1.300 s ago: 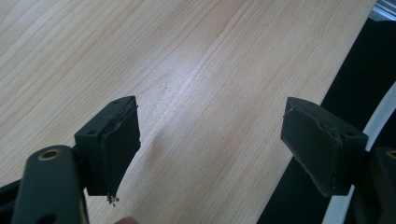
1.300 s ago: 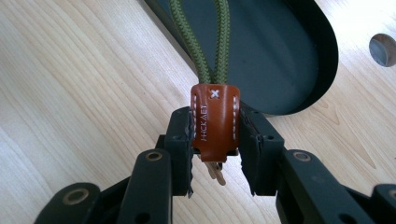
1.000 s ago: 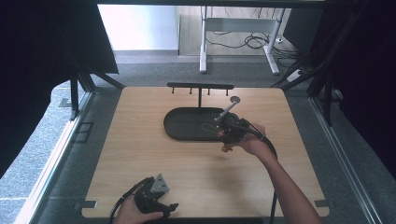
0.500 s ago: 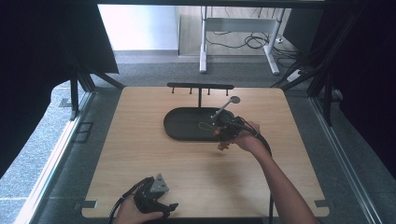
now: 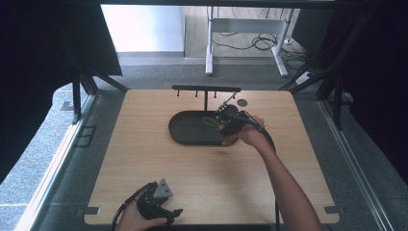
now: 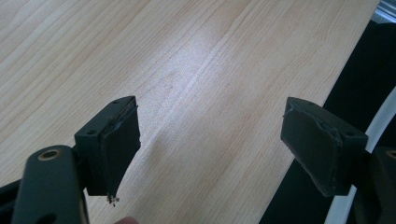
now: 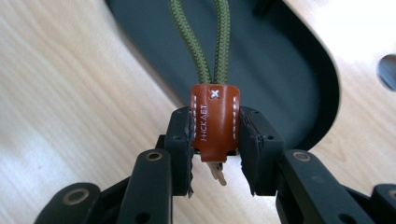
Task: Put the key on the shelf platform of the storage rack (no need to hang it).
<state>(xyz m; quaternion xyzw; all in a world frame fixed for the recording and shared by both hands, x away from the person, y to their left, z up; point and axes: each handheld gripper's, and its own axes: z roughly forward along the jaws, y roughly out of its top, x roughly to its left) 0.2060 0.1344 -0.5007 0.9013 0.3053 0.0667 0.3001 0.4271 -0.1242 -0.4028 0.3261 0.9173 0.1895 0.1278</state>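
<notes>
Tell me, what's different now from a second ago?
The right gripper, shut on a brown leather key fob with a green cord loop, has slid a little leftward over the dark oval tray. The grip is unchanged. The left gripper stayed at the table's near edge, fingers apart.

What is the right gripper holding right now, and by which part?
The right gripper is shut on a key fob, pinching the sides of its brown leather sleeve; the green cord loop extends free over the dark tray.
</notes>
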